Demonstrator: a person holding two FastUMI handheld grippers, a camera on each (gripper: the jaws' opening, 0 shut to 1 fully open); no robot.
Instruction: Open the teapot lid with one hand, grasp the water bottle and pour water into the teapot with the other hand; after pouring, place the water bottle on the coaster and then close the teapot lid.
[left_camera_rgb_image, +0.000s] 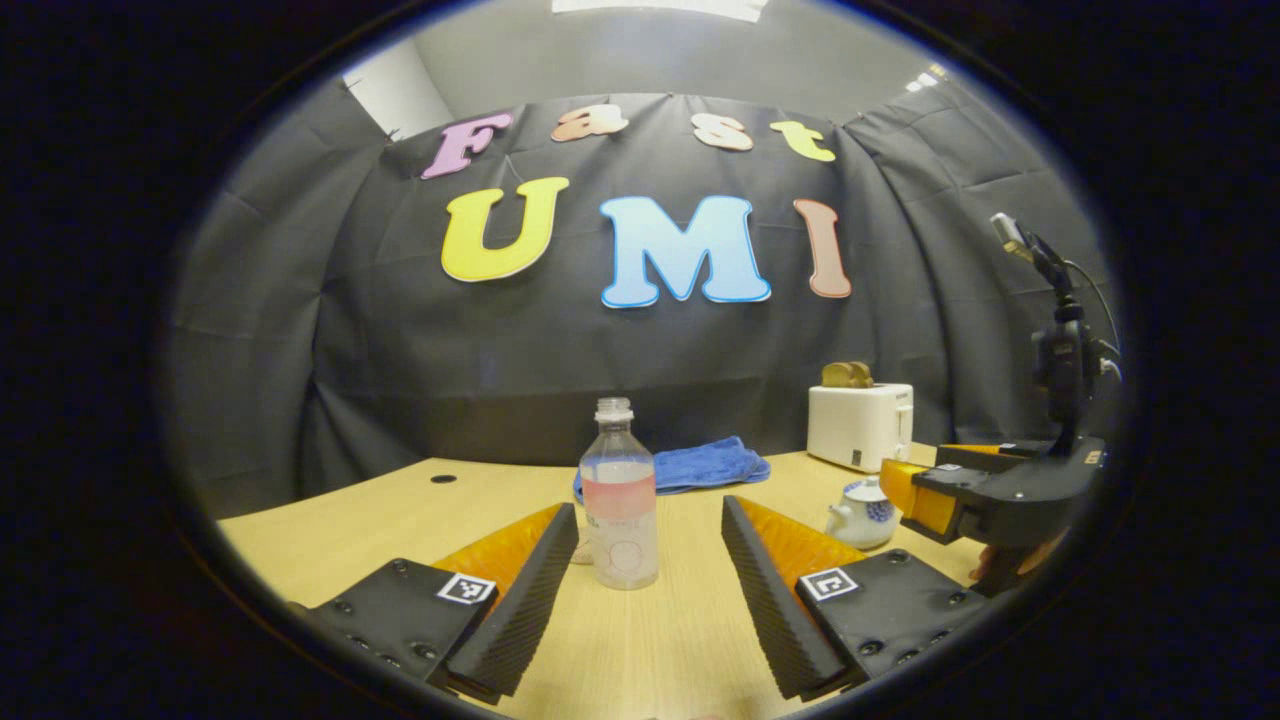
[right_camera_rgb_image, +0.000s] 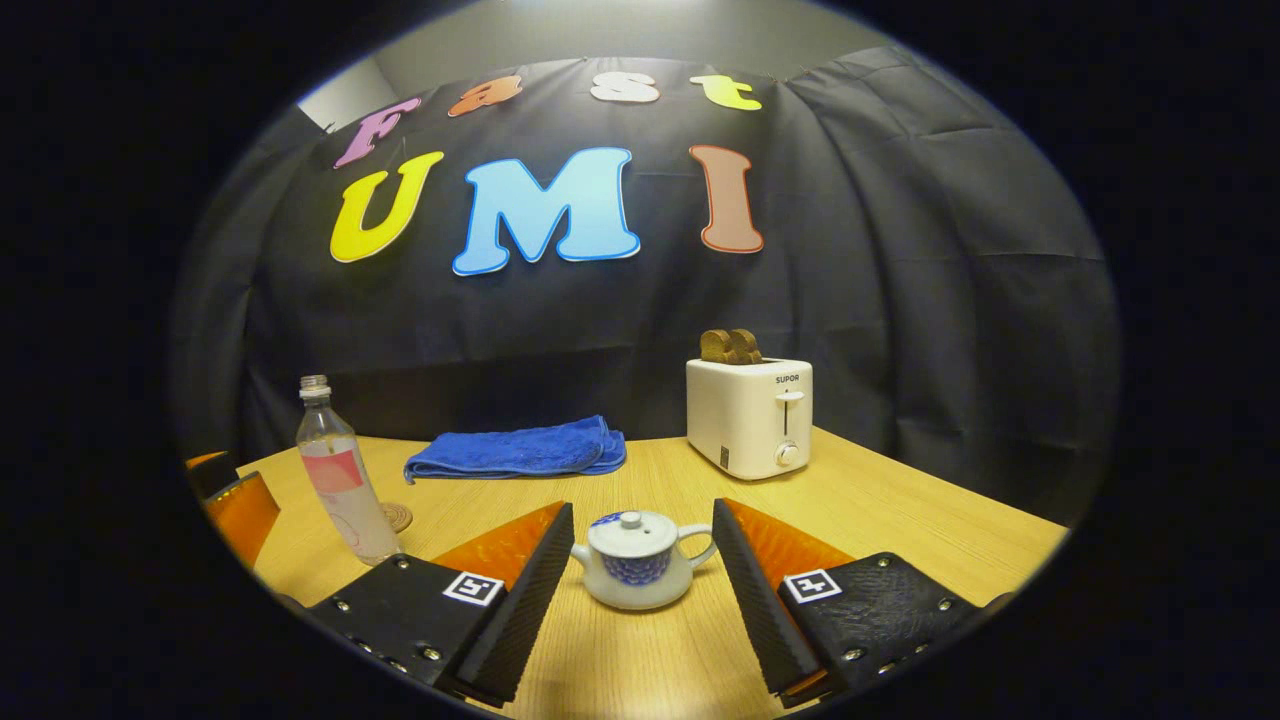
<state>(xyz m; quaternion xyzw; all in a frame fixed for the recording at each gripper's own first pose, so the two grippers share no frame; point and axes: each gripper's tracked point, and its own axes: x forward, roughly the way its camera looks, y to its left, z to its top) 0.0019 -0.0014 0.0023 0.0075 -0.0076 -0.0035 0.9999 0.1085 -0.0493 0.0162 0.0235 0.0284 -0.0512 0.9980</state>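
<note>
Behind the pale wooden desk (right_camera_rgb_image: 900, 520) hangs black cloth. My left gripper (left_camera_rgb_image: 640, 585) spreads its fingers around the uncapped water bottle (left_camera_rgb_image: 619, 500), not touching, ready to grasp. My right gripper (right_camera_rgb_image: 640, 590) gapes either side of the teapot (right_camera_rgb_image: 640, 562), lid (right_camera_rgb_image: 630, 530) on, lined up for lifting.

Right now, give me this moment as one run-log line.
left gripper: open, facing water bottle | right gripper: open, facing teapot | lid: on
</note>
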